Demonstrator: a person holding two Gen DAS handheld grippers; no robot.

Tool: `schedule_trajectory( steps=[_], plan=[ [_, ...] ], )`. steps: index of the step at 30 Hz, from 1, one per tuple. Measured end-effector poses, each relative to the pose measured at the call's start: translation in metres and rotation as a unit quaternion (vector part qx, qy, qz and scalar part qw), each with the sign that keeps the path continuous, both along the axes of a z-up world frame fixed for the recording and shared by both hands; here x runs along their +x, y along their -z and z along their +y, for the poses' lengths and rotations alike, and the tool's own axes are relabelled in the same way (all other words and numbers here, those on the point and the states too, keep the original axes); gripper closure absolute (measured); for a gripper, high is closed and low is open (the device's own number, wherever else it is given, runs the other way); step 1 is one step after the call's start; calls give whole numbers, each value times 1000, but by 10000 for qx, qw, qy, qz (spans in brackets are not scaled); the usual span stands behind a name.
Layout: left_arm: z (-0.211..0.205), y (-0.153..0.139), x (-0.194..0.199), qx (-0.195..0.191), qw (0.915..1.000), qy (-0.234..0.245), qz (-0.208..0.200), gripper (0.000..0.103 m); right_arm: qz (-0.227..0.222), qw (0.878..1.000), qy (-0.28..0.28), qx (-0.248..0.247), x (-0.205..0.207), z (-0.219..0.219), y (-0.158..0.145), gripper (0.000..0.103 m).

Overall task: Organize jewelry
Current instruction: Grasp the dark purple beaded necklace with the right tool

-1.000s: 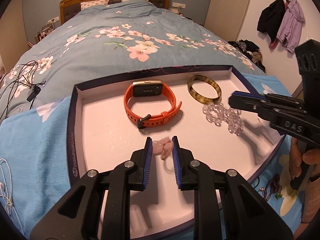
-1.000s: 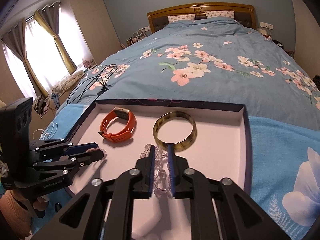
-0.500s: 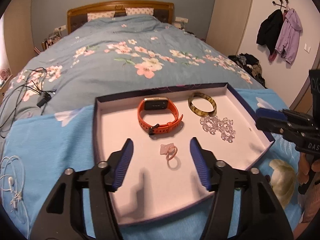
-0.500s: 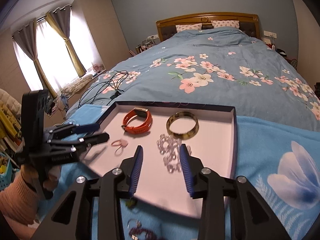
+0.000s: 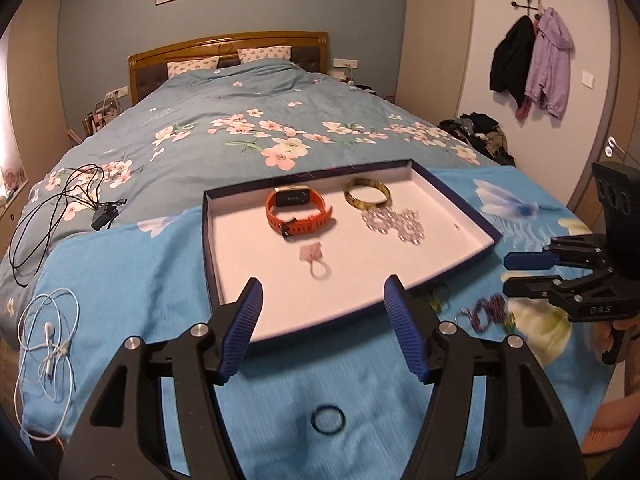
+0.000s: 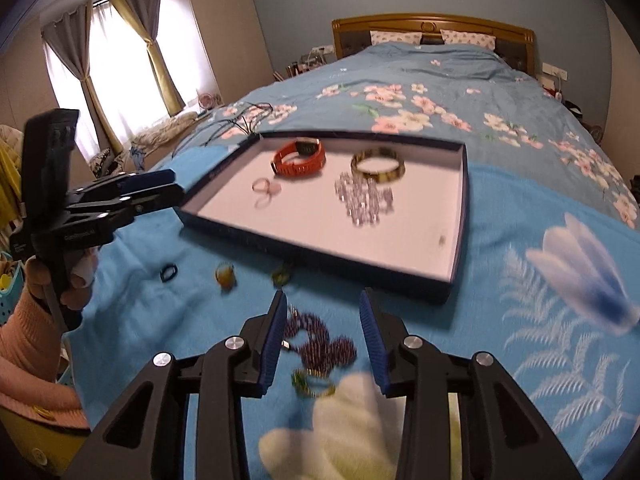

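tray: shallow white-lined cardboard tray with dark blue walls (image 5: 452, 194) sits mid-frame on the light blue floral blanket (image 5: 132, 264), long axis running left-right in the left wrist view, far right corner angled toward the upper right
in the tray: orange rubber smartwatch (image 5: 298, 212) lying on its side next to the amber mottled bangle (image 5: 367, 198), clear crystal bead bracelet (image 5: 394, 224) just below the bangle, small pink ring with a tag (image 5: 314, 260) toward the near edge
left gripper (image 5: 322, 330): jaws wide apart and still opening a bit, nothing between them, hanging over the tray's near edge
right gripper (image 6: 323, 338): jaws apart, not touching the purple bead necklace (image 6: 320, 344) lying on the blanket under them
only in left view: thin black ring (image 5: 328, 420) at bottom centre, white earphones (image 5: 48, 344) at lower left
only in right view: yellow ring (image 6: 225, 274) and green ring (image 6: 282, 276) below the tray
vs a second ago: both claws were pinched in over the tray on the pink ring and crystal bracelet, now they've let go and pulled back off it
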State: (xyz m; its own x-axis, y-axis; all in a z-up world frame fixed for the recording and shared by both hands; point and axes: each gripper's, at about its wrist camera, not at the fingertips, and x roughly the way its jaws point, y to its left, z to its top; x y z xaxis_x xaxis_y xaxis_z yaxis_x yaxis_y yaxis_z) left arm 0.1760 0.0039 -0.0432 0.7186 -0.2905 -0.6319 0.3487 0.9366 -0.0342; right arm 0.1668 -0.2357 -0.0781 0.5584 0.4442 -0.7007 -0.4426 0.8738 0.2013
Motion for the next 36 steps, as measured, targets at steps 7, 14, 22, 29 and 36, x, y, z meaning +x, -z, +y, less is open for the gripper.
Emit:
schedule_trajectory(
  steps=[7,14,22,29,36],
  plan=[
    [-9,12,-23,90,9999,129,69,40,136,9999,64,41,-3,0,14,67],
    [-21,21,-29,155,9995,242,148,39,114,9996,-7,-242,-4,15,19,68],
    [-28,29,-30,109,9991,329,263,39,74,9988,-18,-476,-2,18,21,84],
    [-27,34,-35,120,9988,372,305,39,29,9985,-96,-536,-5,20,21,97],
    [-16,34,-39,101,9991,273,306,40,-64,9999,11,-99,-7,8,7,102]
  ],
)
